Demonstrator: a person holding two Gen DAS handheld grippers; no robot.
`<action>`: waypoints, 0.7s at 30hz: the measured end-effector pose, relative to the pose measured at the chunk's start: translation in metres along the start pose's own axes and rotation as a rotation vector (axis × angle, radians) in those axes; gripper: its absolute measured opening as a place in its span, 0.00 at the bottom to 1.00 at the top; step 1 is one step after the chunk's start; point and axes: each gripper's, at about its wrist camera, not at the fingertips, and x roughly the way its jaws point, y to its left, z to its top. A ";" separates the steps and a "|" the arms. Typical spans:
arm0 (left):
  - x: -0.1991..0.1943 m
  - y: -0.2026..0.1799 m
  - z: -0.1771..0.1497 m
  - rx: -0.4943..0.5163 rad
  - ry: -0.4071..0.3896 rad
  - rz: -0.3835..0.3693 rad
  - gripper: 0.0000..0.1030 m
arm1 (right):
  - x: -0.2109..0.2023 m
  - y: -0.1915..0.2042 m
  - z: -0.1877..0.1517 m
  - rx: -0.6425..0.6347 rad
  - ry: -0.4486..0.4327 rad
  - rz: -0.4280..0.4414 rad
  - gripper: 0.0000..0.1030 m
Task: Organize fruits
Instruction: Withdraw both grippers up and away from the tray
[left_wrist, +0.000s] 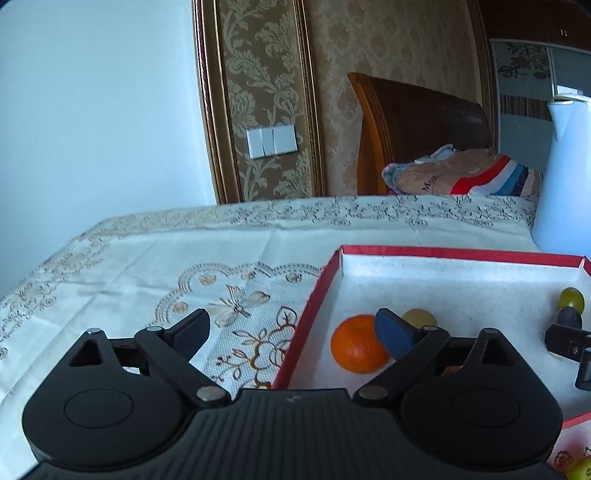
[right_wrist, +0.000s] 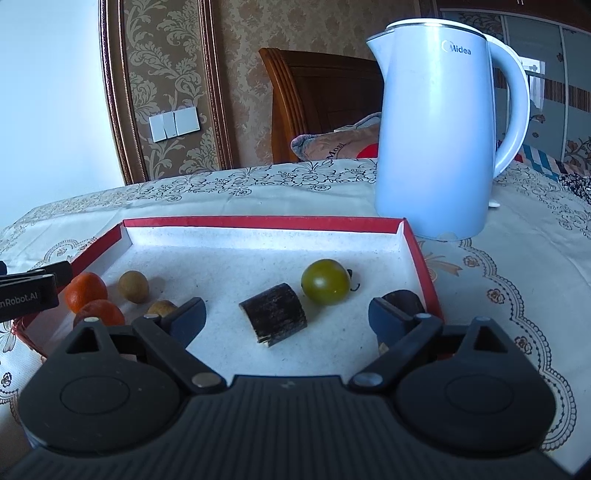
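Both tongs stand wide open and grip nothing. The right tongs (right_wrist: 286, 319) hang over the red-rimmed tray (right_wrist: 258, 223) on the desk (right_wrist: 517, 295), with a dark cut piece (right_wrist: 273, 314) between the fingers, untouched, and a green fruit (right_wrist: 325, 281) just behind it. The left tongs (left_wrist: 295, 332) straddle the tray's left wall, near an orange (left_wrist: 356, 345).

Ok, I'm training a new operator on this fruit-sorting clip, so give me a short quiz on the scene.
1. True or false: the white kettle stands inside the red-rimmed tray.
2. Which lies between the open fingers of the right gripper? A) the dark cut piece B) an orange C) the kettle
3. What colour is the round fruit beside the dark cut piece?

Key: 1 false, it stands behind the tray; 2 A; 3 green.
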 end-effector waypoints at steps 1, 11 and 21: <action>0.001 0.000 -0.001 0.001 0.009 -0.005 0.94 | -0.001 0.000 0.000 -0.001 0.001 0.002 0.92; -0.017 -0.005 -0.009 0.032 -0.008 -0.034 0.94 | -0.011 0.000 -0.006 -0.009 -0.004 0.015 0.94; -0.034 -0.003 -0.016 0.008 -0.018 -0.053 0.94 | -0.029 -0.007 -0.013 0.010 -0.027 0.028 0.99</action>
